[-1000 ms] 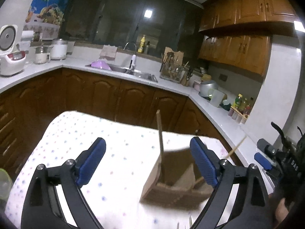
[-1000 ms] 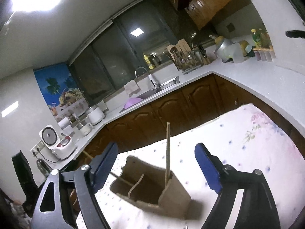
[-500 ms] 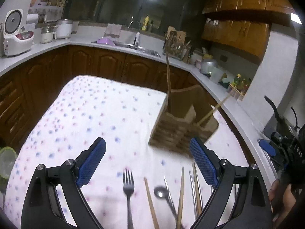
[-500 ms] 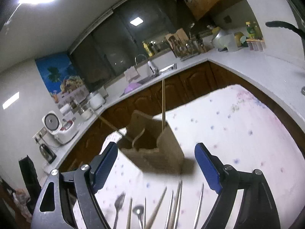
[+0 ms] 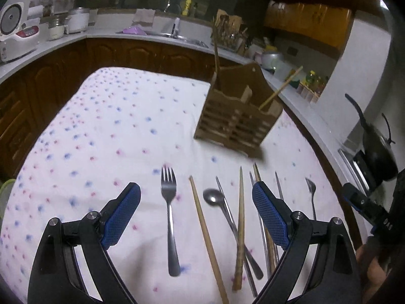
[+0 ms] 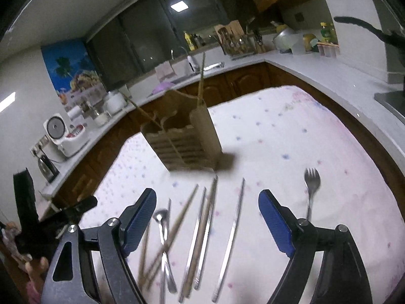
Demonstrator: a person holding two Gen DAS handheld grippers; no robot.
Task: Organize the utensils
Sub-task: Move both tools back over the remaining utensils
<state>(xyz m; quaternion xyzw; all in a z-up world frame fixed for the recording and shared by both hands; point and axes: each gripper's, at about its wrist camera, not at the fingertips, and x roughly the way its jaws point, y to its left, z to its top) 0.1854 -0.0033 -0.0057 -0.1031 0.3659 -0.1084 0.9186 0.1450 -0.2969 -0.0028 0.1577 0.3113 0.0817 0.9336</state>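
Left wrist view: utensils now in frame, only table and wooden caddy (image 5: 238, 116) showing a second ago. Both grippers have dipped toward cutlery row on dotted tablecloth (image 5: 101, 131). Means approach under way, nothing sorted yet bar two wooden chopsticks standing in caddy. Left gripper (image 5: 196, 211) wide open, empty, angled down over fork (image 5: 169, 202), wooden chopstick (image 5: 205, 230), spoon (image 5: 215, 198). Right gripper (image 6: 206, 224) also wide open, empty, tilted down above metal chopsticks (image 6: 230, 235); small fork (image 6: 311, 182) just off to its right.

Forks (image 5: 168, 190), spoon (image 5: 213, 197) and chopsticks (image 5: 240, 217) lie on the tablecloth (image 5: 106, 136) before the holder (image 5: 238, 119).
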